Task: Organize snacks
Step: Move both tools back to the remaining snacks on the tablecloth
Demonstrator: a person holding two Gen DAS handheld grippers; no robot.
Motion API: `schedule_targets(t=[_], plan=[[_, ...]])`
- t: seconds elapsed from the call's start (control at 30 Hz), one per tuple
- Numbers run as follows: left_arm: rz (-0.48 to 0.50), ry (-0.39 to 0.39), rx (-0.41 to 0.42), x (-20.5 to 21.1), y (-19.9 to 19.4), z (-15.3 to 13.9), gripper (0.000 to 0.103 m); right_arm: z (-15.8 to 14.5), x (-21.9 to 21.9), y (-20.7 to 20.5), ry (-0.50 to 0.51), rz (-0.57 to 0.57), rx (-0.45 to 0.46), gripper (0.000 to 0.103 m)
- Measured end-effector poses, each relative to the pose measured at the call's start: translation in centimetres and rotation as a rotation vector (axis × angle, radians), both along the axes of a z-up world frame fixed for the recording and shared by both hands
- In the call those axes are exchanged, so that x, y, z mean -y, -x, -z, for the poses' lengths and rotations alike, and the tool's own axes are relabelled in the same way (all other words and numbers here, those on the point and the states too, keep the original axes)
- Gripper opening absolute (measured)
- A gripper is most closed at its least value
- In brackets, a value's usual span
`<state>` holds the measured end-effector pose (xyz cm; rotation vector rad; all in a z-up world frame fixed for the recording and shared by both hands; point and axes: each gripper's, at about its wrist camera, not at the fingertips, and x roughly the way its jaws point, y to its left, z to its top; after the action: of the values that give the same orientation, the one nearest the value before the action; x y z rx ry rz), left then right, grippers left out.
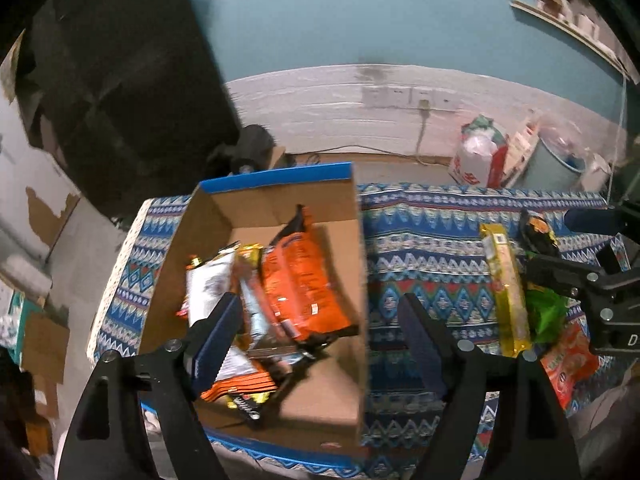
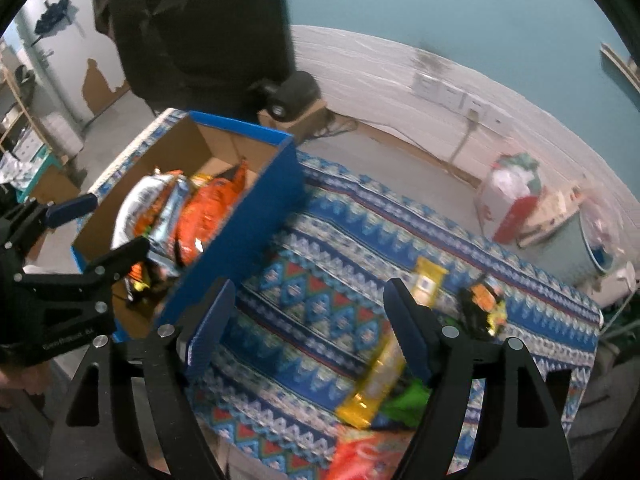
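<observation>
An open cardboard box (image 1: 280, 196) with blue outer walls (image 2: 256, 216) stands on the left of the table. It holds an orange snack bag (image 1: 300, 280) (image 2: 208, 208), a white-silver bag (image 1: 208, 280) (image 2: 136, 200) and other packets. My left gripper (image 1: 320, 304) hangs open and empty above the box's right side. To the right, my right gripper (image 2: 311, 286) is open over the cloth, holding nothing. Near it lie a long yellow packet (image 1: 506, 292) (image 2: 376, 380), a green packet (image 1: 546, 312) (image 2: 408, 400), a black-and-orange packet (image 1: 538, 232) (image 2: 484, 308) and a red-orange bag (image 1: 568, 364) (image 2: 360, 456).
A blue patterned cloth (image 1: 420, 240) (image 2: 320, 280) covers the table. Beyond its far edge on the floor are a white and red bag (image 1: 480, 156) (image 2: 508, 196), a pale bucket (image 1: 556, 164) and a black object on a carton (image 2: 292, 96). A dark panel stands at the back left.
</observation>
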<state>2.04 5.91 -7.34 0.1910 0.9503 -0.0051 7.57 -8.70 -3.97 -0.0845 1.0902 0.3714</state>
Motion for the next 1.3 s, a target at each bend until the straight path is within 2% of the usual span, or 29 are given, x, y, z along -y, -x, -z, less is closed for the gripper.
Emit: schedule_targets(t=[0.3, 0.6, 0.77, 1.07, 1.3], plan=[[0.11, -0.005, -0.043, 5.7, -0.2, 1.3, 0.086, 1.3, 6.7, 1.6, 0.027, 0.107, -0.036, 0.076], [0.183, -0.041, -0.104, 9.5, -0.5, 4.0, 0.086, 3.4, 10.8, 2.0, 0.048, 0.192, -0.08, 0.076], [0.193, -0.037, -0.145, 10.4, -1.4, 5.6, 0.086, 5.7, 12.0, 1.6, 0.05, 0.23, -0.137, 0.076], [0.178, -0.046, -0.216, 10.8, -3.2, 9.0, 0.086, 11.5, 13.3, 0.1, 0.054, 0.296, -0.266, 0.076], [0.175, -0.065, -0.262, 11.4, -4.3, 11.3, 0.086, 15.1, 13.7, -0.7, 0.031, 0.334, -0.324, 0.076]])
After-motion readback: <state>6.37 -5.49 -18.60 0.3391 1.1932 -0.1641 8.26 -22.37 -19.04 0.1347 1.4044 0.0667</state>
